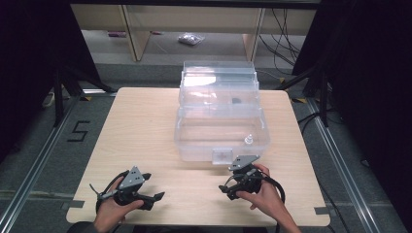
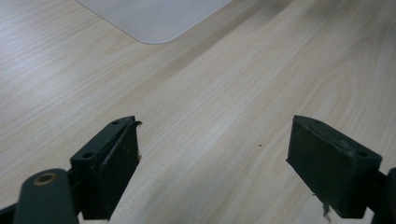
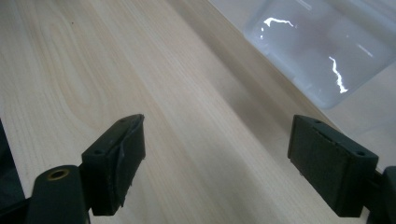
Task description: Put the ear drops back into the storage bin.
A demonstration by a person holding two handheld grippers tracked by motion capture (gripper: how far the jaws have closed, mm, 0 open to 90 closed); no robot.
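Both hands low at the near edge of the pale wooden table (image 1: 145, 126). The left gripper (image 1: 154, 187) rests by the near left corner, jaws spread wide, bare wood between them. The right gripper (image 1: 224, 190) sits just in front of the clear plastic lidded storage box (image 1: 221, 141), jaws also wide apart, gripping nothing. The box stands mid-table, lid raised.

A box (image 1: 221, 131) sits on the surface (image 1: 141, 126) right of centre in the frame, its lid (image 1: 218, 80) standing behind it. A small item (image 1: 248, 140) lies in the box at its lower right. The 2 tongs rest near the bottom edge: left tongs (image 1: 153, 187) at lower left, right tongs (image 1: 227, 188) just below the box.
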